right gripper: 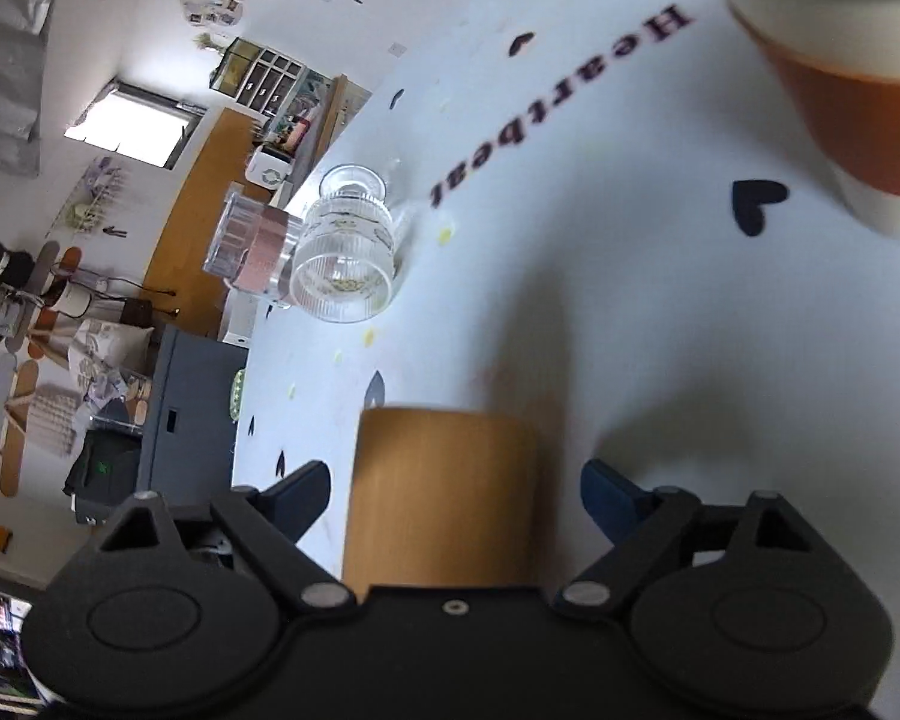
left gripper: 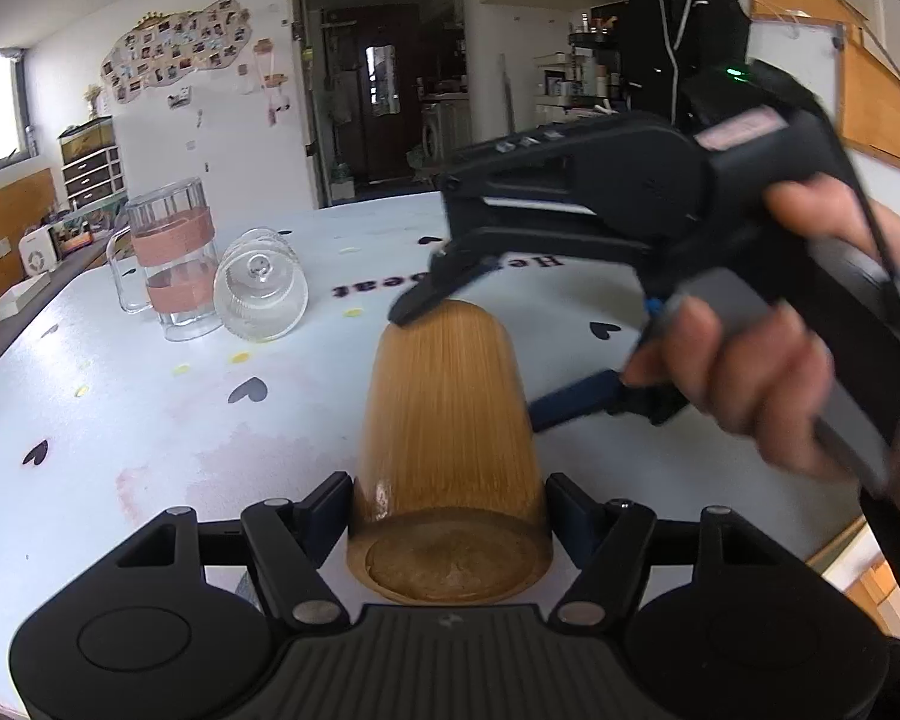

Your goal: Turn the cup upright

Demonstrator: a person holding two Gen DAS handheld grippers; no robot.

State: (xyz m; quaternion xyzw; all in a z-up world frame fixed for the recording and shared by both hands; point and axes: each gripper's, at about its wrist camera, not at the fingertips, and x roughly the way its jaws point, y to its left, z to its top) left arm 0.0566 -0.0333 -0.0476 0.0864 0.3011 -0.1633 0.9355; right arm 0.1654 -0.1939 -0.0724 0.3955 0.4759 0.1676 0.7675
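Striped amber wooden cup, white tablecloth with black hearts, orange-banded paper cup.

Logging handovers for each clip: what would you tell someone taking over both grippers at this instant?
Left gripper: jaws closed against the wooden cup near its base.
Right gripper: jaws open, straddling the cup's other end, gaps on both sides.
Cup: on its side over the table, base toward the left camera; unclear whether it rests there.
Done: cup gripped.
To do: turn it upright, set it down, release.
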